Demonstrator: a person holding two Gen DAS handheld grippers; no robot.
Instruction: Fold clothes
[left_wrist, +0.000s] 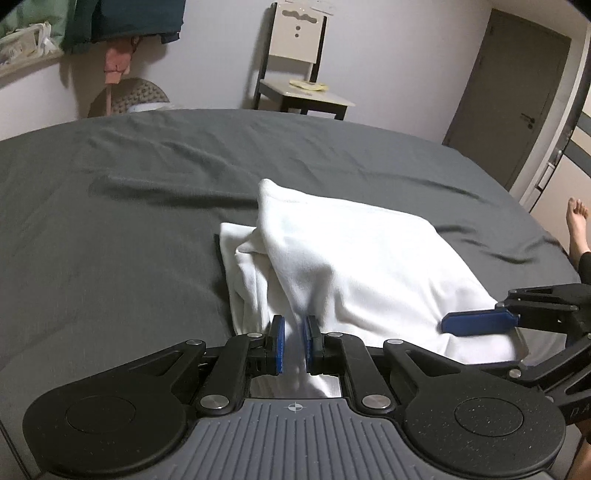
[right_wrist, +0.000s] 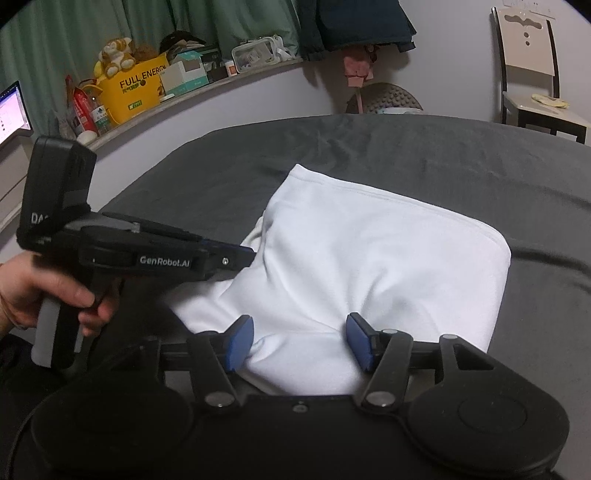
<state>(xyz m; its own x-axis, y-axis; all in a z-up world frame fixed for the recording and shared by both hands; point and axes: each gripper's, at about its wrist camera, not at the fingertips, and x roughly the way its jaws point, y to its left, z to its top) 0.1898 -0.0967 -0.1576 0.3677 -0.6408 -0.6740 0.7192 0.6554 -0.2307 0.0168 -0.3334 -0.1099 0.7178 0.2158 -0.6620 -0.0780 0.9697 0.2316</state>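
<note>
A white garment (left_wrist: 369, 258) lies partly folded on the dark grey bed sheet (left_wrist: 129, 229), with a thick rounded fold along its far edge. My left gripper (left_wrist: 294, 345) is shut on a bunched ridge of the cloth at its near left edge. In the right wrist view the same garment (right_wrist: 369, 251) fills the middle. There my right gripper (right_wrist: 300, 343) stands open, its blue pads on either side of the near hem. The left gripper (right_wrist: 247, 256) reaches in from the left, held by a hand (right_wrist: 55, 295). One blue pad (left_wrist: 476, 322) of the right gripper rests over the garment's near right corner.
The bed stretches wide to the left and behind the garment. A chair (left_wrist: 295, 74) stands against the far wall, and a door (left_wrist: 517, 92) is at the right. A bare foot (left_wrist: 576, 221) shows beside the bed's right edge. A cluttered shelf (right_wrist: 166, 81) runs along the left wall.
</note>
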